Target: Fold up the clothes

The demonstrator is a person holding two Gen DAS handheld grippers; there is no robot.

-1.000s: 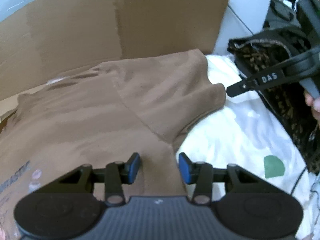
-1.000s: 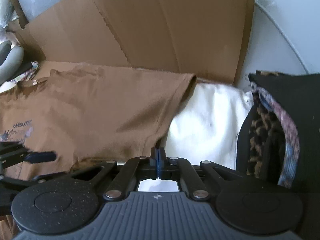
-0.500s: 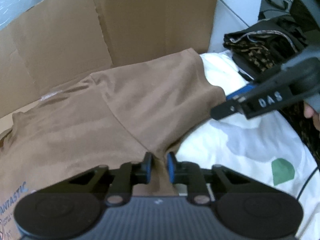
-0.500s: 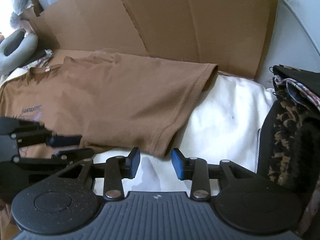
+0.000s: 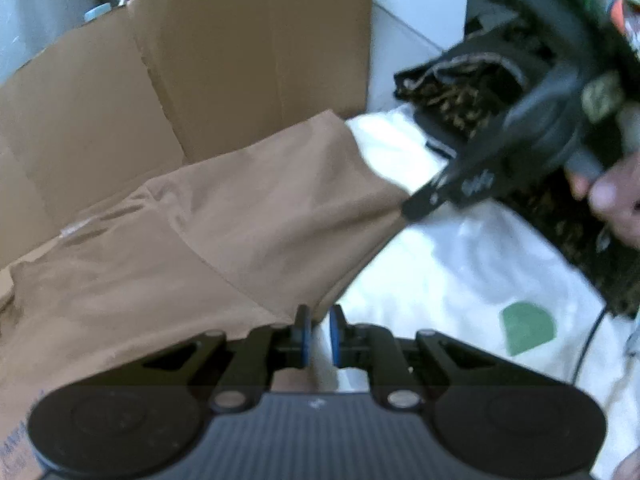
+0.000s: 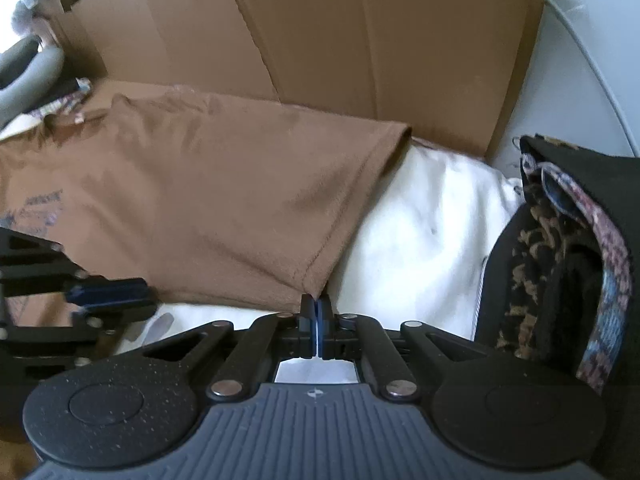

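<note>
Brown cotton T-shirt (image 6: 208, 200) lies spread on the white bed sheet (image 6: 420, 232) in front of the cardboard sheet (image 6: 340, 28), body running off left, one sleeve pointing right. Right tongs (image 6: 316, 314) are closed on the sleeve's hem corner; left tongs (image 5: 318, 334) are nearly closed, pinching at the armpit seam (fabric between the pads). Sleeve's long axis runs tongs to tongs, left-right.
</note>
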